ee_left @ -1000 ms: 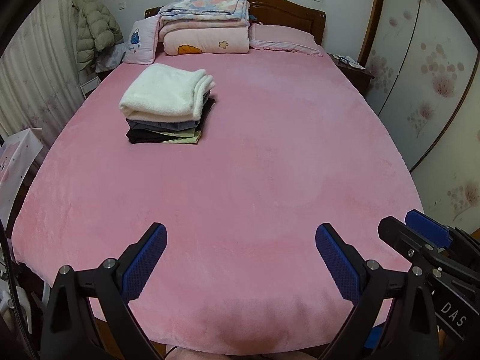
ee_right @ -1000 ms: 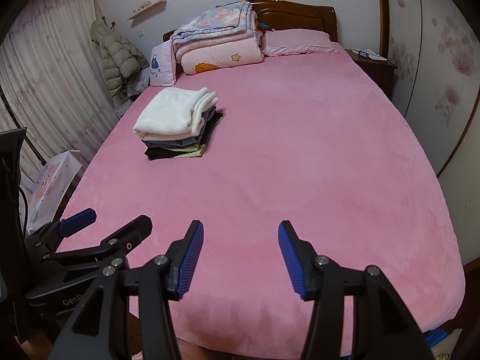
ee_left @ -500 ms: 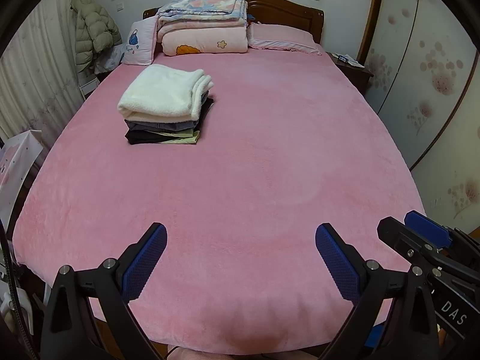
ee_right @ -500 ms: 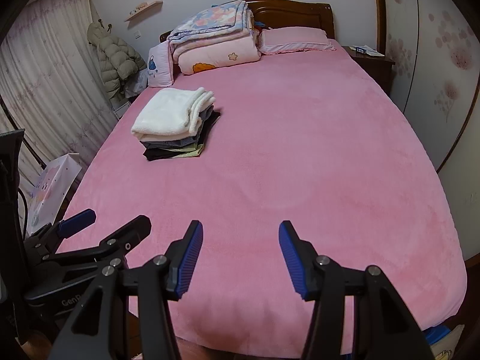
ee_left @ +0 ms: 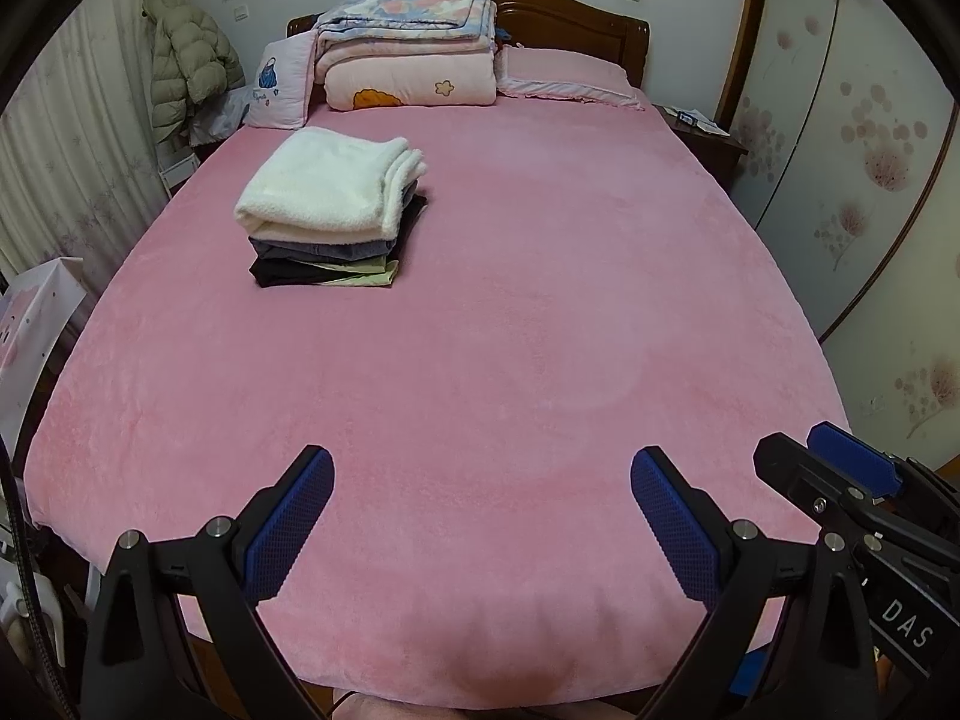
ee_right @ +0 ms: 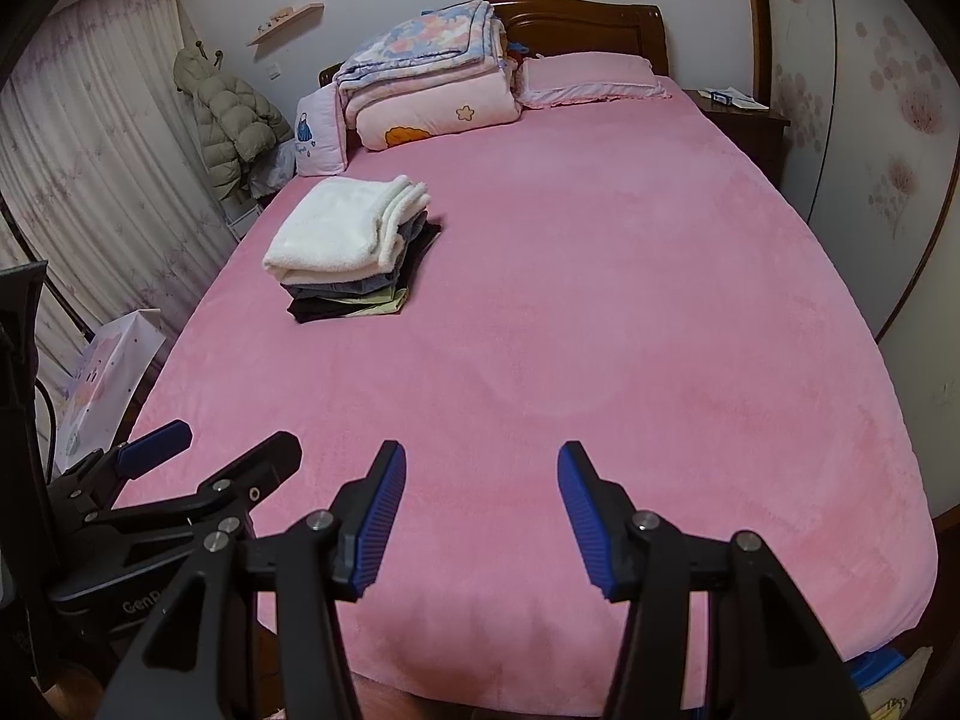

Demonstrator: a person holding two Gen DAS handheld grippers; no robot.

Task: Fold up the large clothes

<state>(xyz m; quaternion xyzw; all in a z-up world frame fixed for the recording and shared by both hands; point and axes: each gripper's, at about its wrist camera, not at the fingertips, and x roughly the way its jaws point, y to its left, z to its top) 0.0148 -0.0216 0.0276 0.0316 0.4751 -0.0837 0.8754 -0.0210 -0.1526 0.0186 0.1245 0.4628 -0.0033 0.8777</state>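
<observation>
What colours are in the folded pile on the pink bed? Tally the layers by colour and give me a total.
White layer: 1
Grey layer: 1
Black layer: 1
Pale green layer: 1
Total: 4 layers visible

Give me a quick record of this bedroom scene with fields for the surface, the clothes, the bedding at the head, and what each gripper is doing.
surface: bed with pink cover
clothes: one folded stack on the far left part of the bed, white fluffy piece on top, grey, black and pale green pieces beneath
bedding at head: folded quilts and a pink pillow against the wooden headboard
left gripper: open, holding nothing, over the near edge
right gripper: open, holding nothing, over the near edge
unfolded clothes: none in view
</observation>
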